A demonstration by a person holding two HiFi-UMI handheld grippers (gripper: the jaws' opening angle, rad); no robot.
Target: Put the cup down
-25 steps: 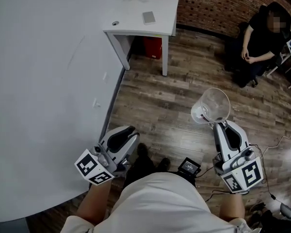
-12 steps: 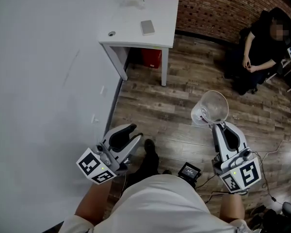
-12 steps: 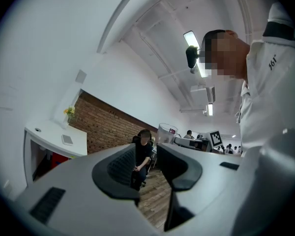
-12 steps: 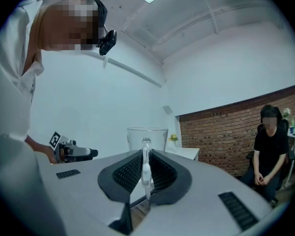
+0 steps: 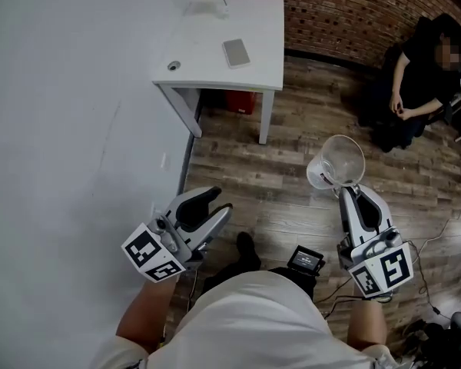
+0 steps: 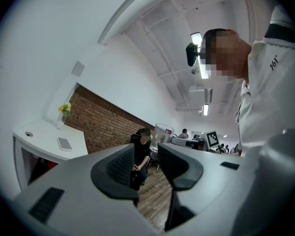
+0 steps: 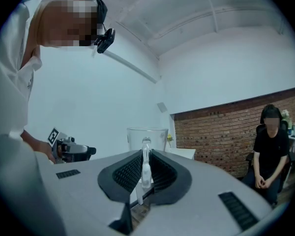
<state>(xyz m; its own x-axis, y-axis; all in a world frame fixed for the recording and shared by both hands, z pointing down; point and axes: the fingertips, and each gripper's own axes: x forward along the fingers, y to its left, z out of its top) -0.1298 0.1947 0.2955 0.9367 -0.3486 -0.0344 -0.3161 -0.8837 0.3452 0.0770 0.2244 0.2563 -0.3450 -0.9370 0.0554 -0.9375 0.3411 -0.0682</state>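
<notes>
My right gripper [image 5: 346, 192] pinches the cup [image 5: 342, 160] by its handle above the floor [image 5: 269, 179]. My left gripper [image 5: 215, 204] is opening, with nothing between its jaws. A white table [image 5: 215, 64] stands ahead, and a seated person [image 5: 419, 75] is off to its right.

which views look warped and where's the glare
Left gripper view: heavy fisheye, black corners, ceiling light blown out white. Right gripper view: same fisheye, brick wall bowed, clear cup shows the wall through it. Head view: milder bend along the white wall, even light, no harsh glare.
</notes>
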